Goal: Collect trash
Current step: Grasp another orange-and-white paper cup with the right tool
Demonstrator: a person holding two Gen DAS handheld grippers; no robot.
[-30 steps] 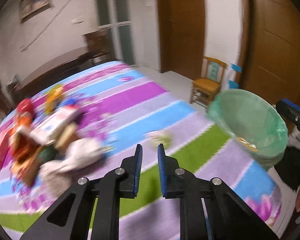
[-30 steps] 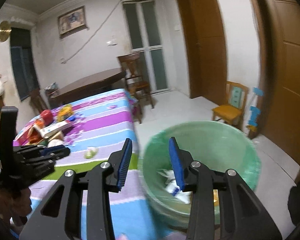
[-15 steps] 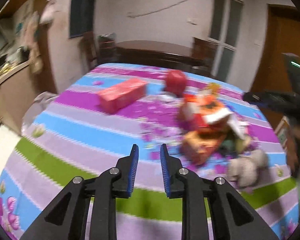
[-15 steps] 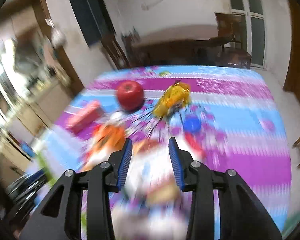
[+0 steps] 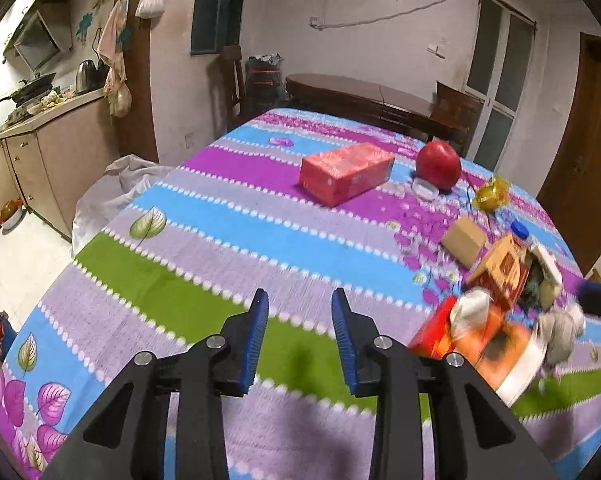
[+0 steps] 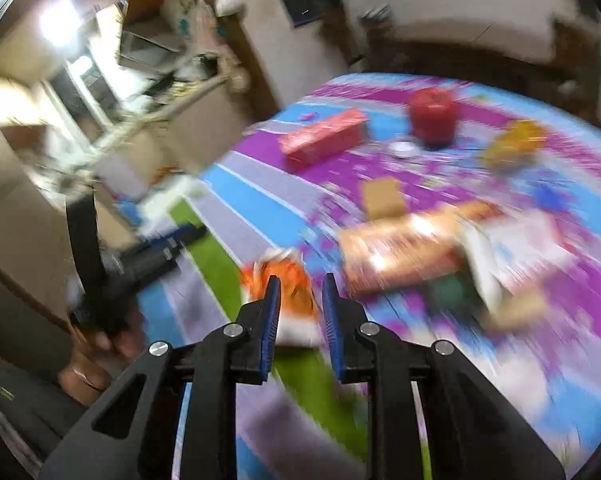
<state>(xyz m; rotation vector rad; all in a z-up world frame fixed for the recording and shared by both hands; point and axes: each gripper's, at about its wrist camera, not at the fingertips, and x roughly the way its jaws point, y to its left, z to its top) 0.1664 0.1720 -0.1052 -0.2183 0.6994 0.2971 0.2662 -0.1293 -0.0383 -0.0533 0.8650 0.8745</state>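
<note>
Both jaws apart, empty: left gripper (image 5: 299,336), right gripper (image 6: 299,312) nearing orange wrapper (image 6: 278,280). Trash pile (image 5: 500,300) uncollected on surface (image 5: 220,248); beyond pile, red box (image 5: 346,172), apple (image 5: 438,164). Most work seemingly left.

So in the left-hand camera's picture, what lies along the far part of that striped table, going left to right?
Pink-red rectangular carton → small clear round lid → round red apple → crumpled shiny gold wrapper.
</note>
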